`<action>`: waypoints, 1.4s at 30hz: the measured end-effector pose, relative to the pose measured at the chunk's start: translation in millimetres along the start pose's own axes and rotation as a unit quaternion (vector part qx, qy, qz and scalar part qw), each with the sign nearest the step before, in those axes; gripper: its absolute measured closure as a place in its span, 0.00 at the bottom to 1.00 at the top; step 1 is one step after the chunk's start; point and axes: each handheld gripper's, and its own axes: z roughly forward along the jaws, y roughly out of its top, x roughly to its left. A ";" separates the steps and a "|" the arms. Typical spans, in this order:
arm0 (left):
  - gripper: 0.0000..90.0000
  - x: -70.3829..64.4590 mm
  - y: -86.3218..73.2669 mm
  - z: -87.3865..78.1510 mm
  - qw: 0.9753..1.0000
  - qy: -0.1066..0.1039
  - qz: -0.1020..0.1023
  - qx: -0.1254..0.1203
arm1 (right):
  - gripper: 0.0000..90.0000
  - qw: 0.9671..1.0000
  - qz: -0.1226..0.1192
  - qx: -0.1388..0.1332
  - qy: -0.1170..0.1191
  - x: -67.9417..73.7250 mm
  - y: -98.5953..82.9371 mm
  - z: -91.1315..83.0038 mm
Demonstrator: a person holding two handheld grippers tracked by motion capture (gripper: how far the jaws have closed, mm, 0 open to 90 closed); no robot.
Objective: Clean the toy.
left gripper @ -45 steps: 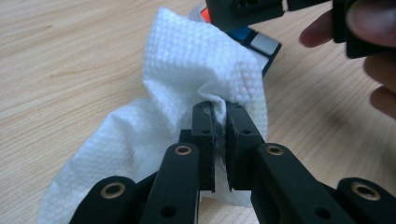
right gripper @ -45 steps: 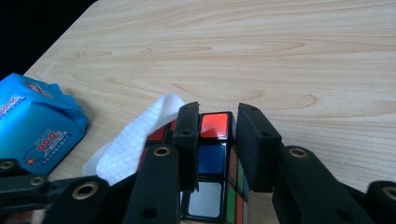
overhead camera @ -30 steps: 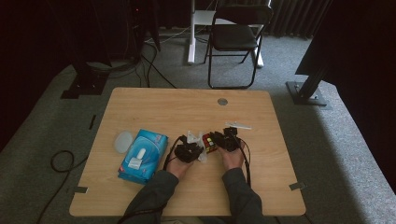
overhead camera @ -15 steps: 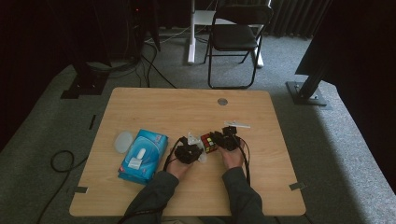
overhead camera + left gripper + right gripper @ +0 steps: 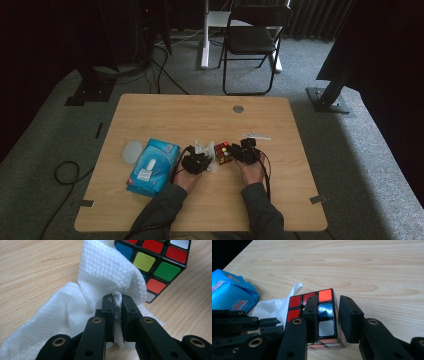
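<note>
While the left gripper (image 5: 117, 315) pinched the tissue (image 5: 105, 282), the right fingers (image 5: 350, 317) grasped only a corner column of the cube (image 5: 324, 312); wiping pressure could twist it loose.

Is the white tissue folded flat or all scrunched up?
Scrunched up. The white tissue bunches in crumpled folds, pinched between the left gripper jaws, beside the puzzle cube.

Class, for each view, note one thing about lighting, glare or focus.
High view: dim, the room around the table nearly black. Left gripper view: bright, the tissue sharp, the near jaws soft. Right gripper view: glare on the blue sticker of the cube; dark corner at top left.
</note>
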 end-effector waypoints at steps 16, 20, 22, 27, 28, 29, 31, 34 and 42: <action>0.92 5.5 -1.1 -0.7 1.000 -0.009 -0.018 -0.003 | 0.79 1.000 0.016 0.010 0.014 -2.9 0.3 1.4; 0.92 6.4 -1.7 -1.3 1.000 -0.007 -0.018 -0.004 | 0.79 1.000 0.016 0.010 0.013 -2.6 0.3 1.6; 0.92 7.1 -2.0 -1.8 1.000 -0.005 -0.019 -0.004 | 0.79 1.000 0.016 0.010 0.015 -2.2 0.3 2.1; 0.92 9.4 -2.8 -3.0 1.000 -0.001 -0.025 -0.005 | 0.78 0.999 0.022 0.012 0.022 -0.8 0.2 3.9; 0.92 9.6 -2.9 -3.2 1.000 -0.001 -0.025 -0.004 | 0.78 0.999 0.027 0.012 0.027 -1.5 0.0 4.4; 0.92 9.6 -2.9 -3.2 1.000 -0.001 -0.025 -0.004 | 0.78 0.999 0.027 0.012 0.027 -1.5 0.0 4.4; 0.92 10.0 -2.8 -3.2 1.000 -0.002 -0.026 -0.004 | 0.78 0.998 0.036 0.013 0.041 -5.6 -0.2 5.1; 0.92 10.0 -2.7 -3.2 1.000 -0.002 -0.026 -0.003 | 0.78 0.998 0.038 0.015 0.046 -7.2 0.3 5.3; 0.92 10.0 -2.7 -3.1 1.000 -0.003 -0.025 -0.003 | 0.78 0.994 0.077 0.015 0.080 -18.2 -1.6 6.1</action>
